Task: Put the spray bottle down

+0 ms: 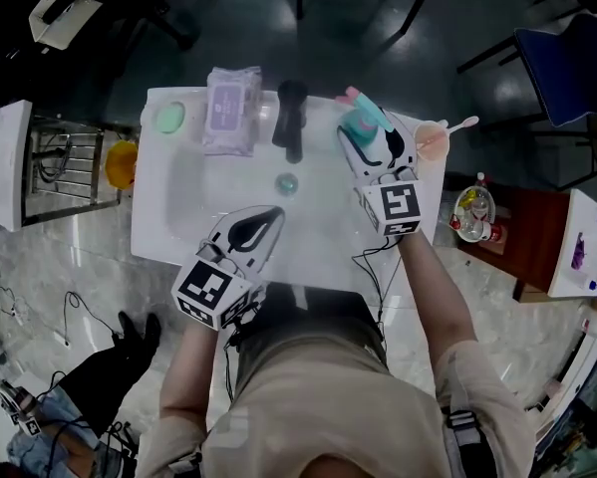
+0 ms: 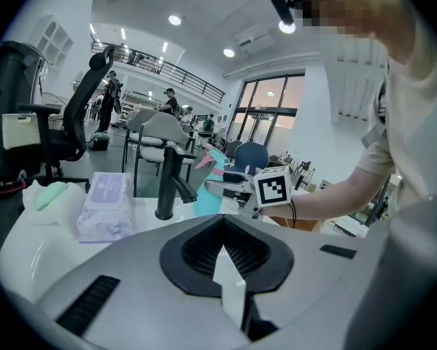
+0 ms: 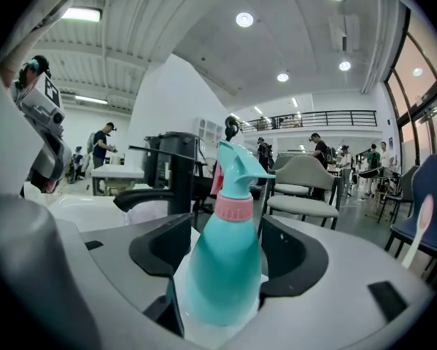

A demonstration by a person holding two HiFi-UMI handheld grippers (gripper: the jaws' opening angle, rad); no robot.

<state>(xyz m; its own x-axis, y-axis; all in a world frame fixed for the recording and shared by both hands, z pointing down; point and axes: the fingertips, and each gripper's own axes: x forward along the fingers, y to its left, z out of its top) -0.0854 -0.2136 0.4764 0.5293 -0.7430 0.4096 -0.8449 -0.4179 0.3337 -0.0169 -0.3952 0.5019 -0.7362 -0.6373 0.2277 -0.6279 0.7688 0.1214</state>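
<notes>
Here, spray bottle (image 3: 225,268) in right gripper (image 3: 227,243).

Head view steeply down over sink (image 1: 160,172), gripper views low, close, level, sharing the faucet (image 2: 167,184)

Round ceiling lights (image 3: 244,19) shine over a white hall with tall windows (image 2: 271,115), a railed balcony (image 3: 316,118), grey chairs (image 3: 306,175) and glossy floor (image 1: 79,257).

spray bottle (image 1: 361,123) lower body: covered by right gripper (image 1: 374,149) | wipes pack (image 1: 233,108) print: unreadable
</notes>
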